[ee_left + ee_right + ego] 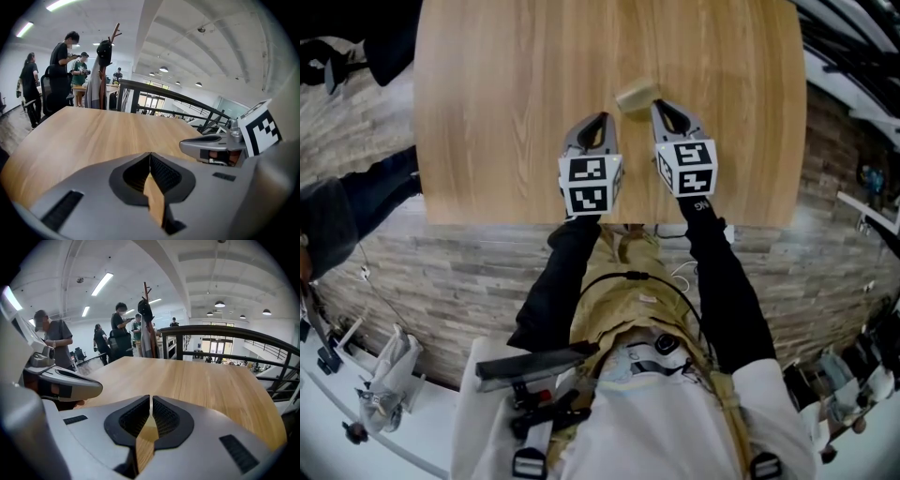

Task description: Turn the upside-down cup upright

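Note:
A small tan cup (636,96) sits on the wooden table (506,94), its flat face tilted up toward the head view; I cannot tell which end is up. My right gripper (660,105) is shut and empty, its tip just right of the cup and close to it. The left gripper (602,117) hovers a short way left of and nearer than the cup, also shut with nothing in it. In the left gripper view the pads of the left gripper (150,157) meet over bare wood; in the right gripper view the right gripper (150,399) does the same. Neither gripper view shows the cup.
Both grippers are near the table's front edge (609,223). Beyond the far edge stand a coat rack (105,56), several people (61,70) and a dark railing (225,333). Stone-look flooring (375,122) surrounds the table.

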`<state>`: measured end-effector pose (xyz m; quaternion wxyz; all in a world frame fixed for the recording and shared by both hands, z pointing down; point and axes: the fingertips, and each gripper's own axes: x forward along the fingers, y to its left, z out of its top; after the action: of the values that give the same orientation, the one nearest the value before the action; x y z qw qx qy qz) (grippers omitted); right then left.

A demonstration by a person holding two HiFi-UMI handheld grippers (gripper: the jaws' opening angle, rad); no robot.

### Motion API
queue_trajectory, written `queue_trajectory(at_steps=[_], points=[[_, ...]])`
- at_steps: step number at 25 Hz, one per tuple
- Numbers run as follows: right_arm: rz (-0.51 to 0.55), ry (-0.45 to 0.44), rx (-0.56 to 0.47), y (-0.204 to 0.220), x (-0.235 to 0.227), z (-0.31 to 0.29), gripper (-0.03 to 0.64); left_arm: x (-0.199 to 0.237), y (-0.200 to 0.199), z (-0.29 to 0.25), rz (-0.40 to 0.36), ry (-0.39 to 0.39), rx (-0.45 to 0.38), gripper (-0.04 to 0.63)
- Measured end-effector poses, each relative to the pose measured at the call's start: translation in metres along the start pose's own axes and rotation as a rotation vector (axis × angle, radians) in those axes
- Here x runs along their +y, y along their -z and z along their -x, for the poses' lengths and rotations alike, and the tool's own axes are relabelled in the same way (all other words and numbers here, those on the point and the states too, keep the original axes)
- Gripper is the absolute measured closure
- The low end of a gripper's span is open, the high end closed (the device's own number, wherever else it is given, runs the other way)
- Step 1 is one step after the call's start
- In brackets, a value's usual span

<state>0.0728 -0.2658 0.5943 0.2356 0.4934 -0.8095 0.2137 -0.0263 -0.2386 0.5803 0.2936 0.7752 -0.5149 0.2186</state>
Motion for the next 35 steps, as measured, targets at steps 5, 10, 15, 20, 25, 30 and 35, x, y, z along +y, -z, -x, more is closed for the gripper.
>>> queue_trajectory(at_steps=[5, 10, 15, 20, 25, 30, 35], points=[[0.006, -0.011, 0.026, 0.002, -0.014, -0.02, 0.591, 0.007, 0.003, -0.016, 0.005, -0.004, 0.003, 0.594], [0.005, -0.026, 0.08, 0.011, -0.025, -0.042, 0.577, 0.014, 0.011, -0.023, 0.023, -0.007, 0.02, 0.594], [-0.031, -0.082, 0.125, 0.018, -0.026, -0.06, 0.469, 0.021, 0.02, -0.02, 0.039, -0.016, 0.027, 0.594], [-0.106, -0.139, 0.145, 0.022, -0.031, -0.069, 0.442, 0.025, 0.026, -0.018, 0.045, -0.024, 0.038, 0.594], [-0.201, -0.264, 0.168, 0.027, -0.019, -0.073, 0.44, 0.03, 0.032, -0.013, 0.054, -0.033, 0.041, 0.594], [-0.261, -0.35, 0.19, 0.031, -0.006, -0.075, 0.447, 0.035, 0.036, -0.012, 0.061, -0.041, 0.045, 0.594], [-0.33, -0.386, 0.156, 0.025, 0.006, -0.069, 0.52, 0.038, 0.035, -0.01, 0.063, -0.045, 0.042, 0.594]])
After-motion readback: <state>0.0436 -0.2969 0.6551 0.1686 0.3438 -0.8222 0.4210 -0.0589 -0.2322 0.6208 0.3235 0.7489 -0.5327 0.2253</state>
